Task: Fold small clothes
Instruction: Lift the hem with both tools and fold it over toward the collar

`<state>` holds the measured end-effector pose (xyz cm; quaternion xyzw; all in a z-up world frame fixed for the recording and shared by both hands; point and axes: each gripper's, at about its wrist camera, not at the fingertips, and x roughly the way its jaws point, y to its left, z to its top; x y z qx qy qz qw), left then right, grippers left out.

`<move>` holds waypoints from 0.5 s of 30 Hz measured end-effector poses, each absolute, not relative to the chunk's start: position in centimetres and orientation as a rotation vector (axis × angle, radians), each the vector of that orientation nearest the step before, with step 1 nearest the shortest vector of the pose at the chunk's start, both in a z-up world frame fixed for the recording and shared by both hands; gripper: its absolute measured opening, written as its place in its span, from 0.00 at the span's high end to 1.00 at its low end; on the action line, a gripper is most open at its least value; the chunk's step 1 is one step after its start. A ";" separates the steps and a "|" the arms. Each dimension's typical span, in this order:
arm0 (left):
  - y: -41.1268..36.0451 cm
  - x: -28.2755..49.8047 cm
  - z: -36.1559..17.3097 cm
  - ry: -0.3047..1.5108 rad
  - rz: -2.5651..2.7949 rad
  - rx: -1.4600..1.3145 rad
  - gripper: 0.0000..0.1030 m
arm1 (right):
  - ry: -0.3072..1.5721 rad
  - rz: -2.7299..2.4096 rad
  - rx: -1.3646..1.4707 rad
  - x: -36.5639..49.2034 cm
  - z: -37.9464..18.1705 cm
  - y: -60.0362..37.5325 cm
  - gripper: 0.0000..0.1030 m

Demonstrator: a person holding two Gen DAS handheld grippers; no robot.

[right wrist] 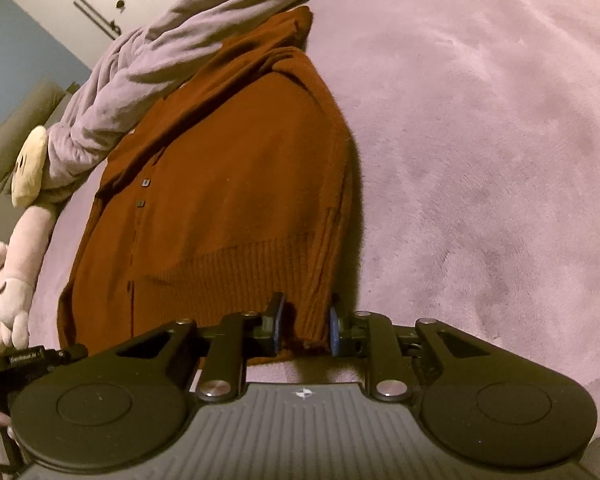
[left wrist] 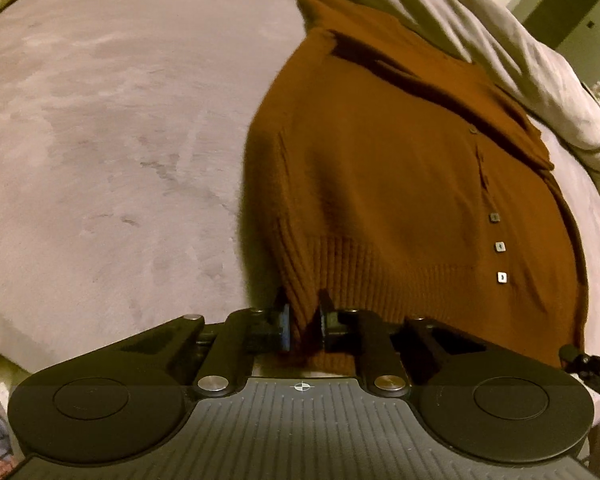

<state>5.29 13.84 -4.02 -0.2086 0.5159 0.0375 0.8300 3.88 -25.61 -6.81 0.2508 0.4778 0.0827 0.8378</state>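
Cardigan (left wrist: 380, 184): rust-orange knit, ribbed hem, small square silver-grey buttons (left wrist: 499, 246). Bed cover (left wrist: 100, 140): plain pale mauve plush. Blanket (right wrist: 148, 64): lilac-grey. Left tool (left wrist: 303, 326) and right tool (right wrist: 305, 326): black, blue pads (right wrist: 333, 330). Plush toy (right wrist: 8, 280): pink. Wall (right wrist: 16, 48): blue.

Blanket (left wrist: 100, 140) open leftward; rumpled duvet (left wrist: 480, 48) blocks beyond.
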 end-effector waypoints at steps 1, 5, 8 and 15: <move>14.0 5.4 -4.0 1.098 0.066 -0.441 0.88 | 1.012 0.181 0.533 4.0 -6.7 -25.6 0.88; 14.4 5.8 -3.2 1.093 0.014 -0.463 0.89 | 1.002 0.213 0.568 4.3 -6.3 -25.9 0.93; 15.1 6.4 -1.7 1.062 -0.019 -0.526 0.90 | 0.981 0.231 0.617 4.9 -5.3 -26.3 0.94; 15.9 12.7 2.7 0.897 -0.126 -0.545 0.90 | 0.864 0.330 0.653 10.8 -1.8 -25.5 0.94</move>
